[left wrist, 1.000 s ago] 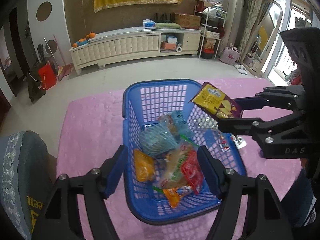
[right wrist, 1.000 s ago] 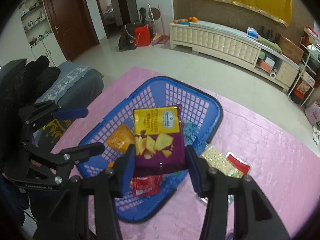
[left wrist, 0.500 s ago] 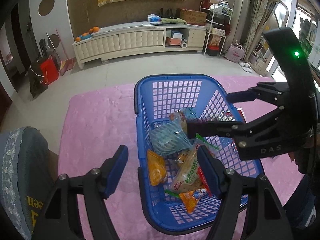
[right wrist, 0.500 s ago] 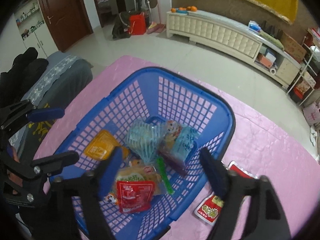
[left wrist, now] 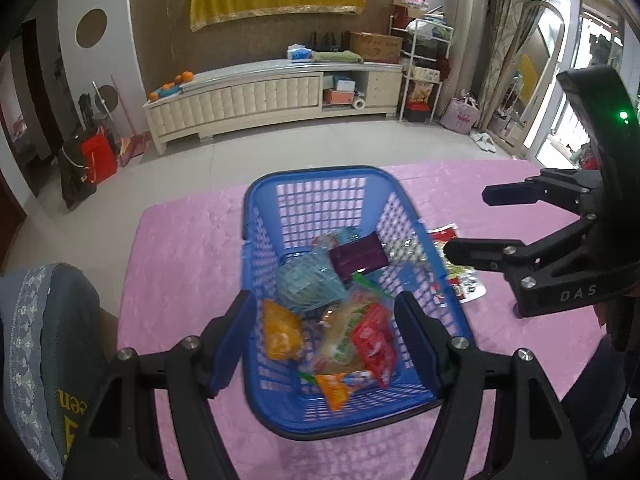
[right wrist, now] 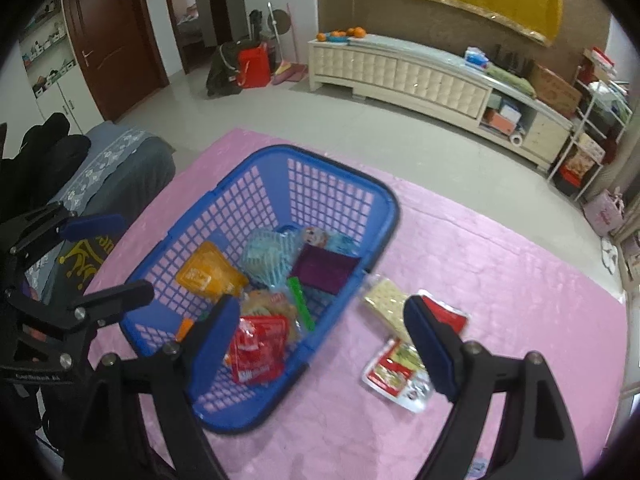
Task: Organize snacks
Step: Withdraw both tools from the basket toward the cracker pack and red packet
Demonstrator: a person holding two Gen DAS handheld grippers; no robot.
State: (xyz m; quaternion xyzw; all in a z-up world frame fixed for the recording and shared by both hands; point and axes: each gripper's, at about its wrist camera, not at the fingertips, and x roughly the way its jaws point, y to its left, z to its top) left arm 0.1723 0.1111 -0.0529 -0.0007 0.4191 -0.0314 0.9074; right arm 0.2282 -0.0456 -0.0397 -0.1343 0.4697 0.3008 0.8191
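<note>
So the purple chip bag (right wrist: 326, 270) that the right gripper (right wrist: 320, 332) was carrying a second ago is now lying in the blue basket (right wrist: 256, 196), back side up, leaning on the light blue net pouch (right wrist: 266, 254). Between those frames the right jaws went from pinching it to spread wide, and nothing sits between them now. The left gripper (left wrist: 326, 340) hangs over the near end of the basket, jaws well apart too, holding nothing.

Working outward: the basket already has an orange packet (right wrist: 208, 274), a red packet (right wrist: 258, 346) and a few more wrappers piled toward its near end. Still out on the pink tablecloth (right wrist: 500, 280), just right of the basket, are a pale cracker pack (right wrist: 386, 296) and a red-and-white sachet (right wrist: 396, 374), with another red wrapper (right wrist: 450, 314) partly hidden behind the right finger.

Those leftovers look like light, crinkly film, probably slippery, and the crackers would likely crumble if squeezed flat. Best guess is pinching a sealed edge or corner rather than the middle.
</note>
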